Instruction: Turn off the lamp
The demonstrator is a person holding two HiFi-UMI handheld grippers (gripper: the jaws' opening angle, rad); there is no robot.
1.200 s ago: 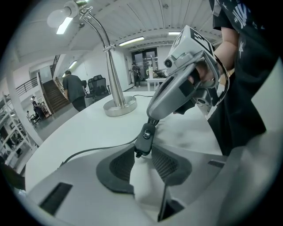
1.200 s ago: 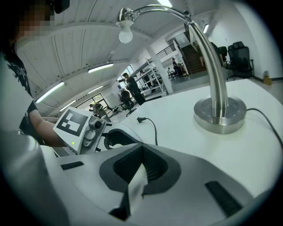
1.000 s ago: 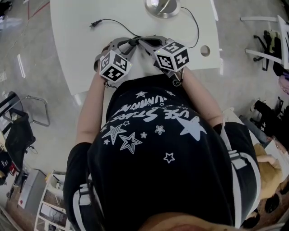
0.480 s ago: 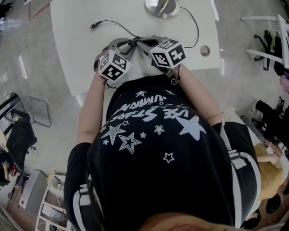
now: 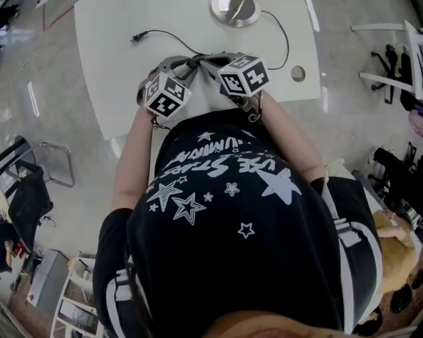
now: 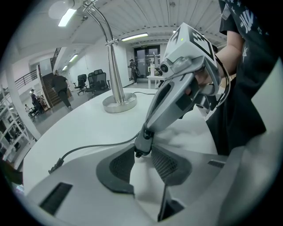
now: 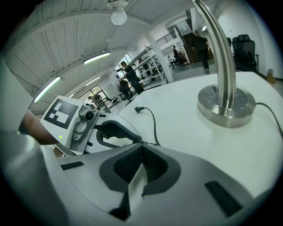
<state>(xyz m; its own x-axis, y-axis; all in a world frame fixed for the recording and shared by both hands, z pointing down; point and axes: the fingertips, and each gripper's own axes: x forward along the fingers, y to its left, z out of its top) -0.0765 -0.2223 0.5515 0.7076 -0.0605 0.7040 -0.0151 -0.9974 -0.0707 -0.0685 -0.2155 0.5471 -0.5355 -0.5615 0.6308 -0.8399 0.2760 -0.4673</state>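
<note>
your left tongs are released a little, jaws slightly apart, with the tip of your right tongs just at their mouth. the right tongs are clenched, pads together on nothing. both sit at the near edge of the white table, tips meeting. the lamp stands ahead of them at the far edge, well apart, slightly to the right. a black cord runs from the tips toward the table's left edge, plug lying loose.
</note>
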